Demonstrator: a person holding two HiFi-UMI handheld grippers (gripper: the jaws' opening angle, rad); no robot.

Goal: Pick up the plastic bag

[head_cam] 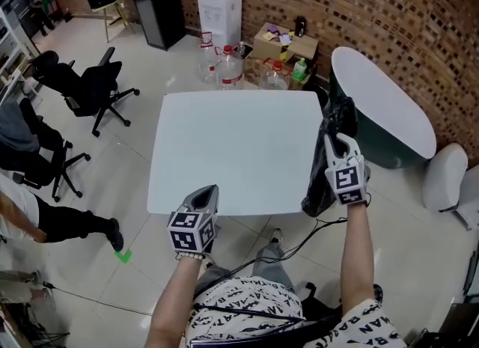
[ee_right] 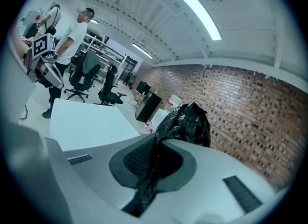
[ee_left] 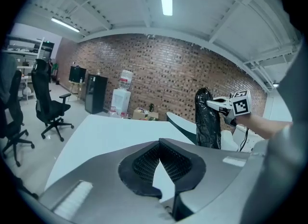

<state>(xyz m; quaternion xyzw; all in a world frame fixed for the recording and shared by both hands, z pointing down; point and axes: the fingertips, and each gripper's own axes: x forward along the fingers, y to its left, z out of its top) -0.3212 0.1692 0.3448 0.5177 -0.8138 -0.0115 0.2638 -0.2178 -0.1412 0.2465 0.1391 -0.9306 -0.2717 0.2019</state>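
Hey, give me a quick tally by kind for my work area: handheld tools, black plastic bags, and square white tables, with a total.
Tools: 2 (left tool, right tool)
Black plastic bag: 1
Square white table: 1
Total: 4

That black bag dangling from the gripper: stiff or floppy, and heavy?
Probably floppy: the black plastic bag hangs crumpled and limp from the right gripper. Likely light, since one pinched fold seems to carry it all. Its glossy film might slip.
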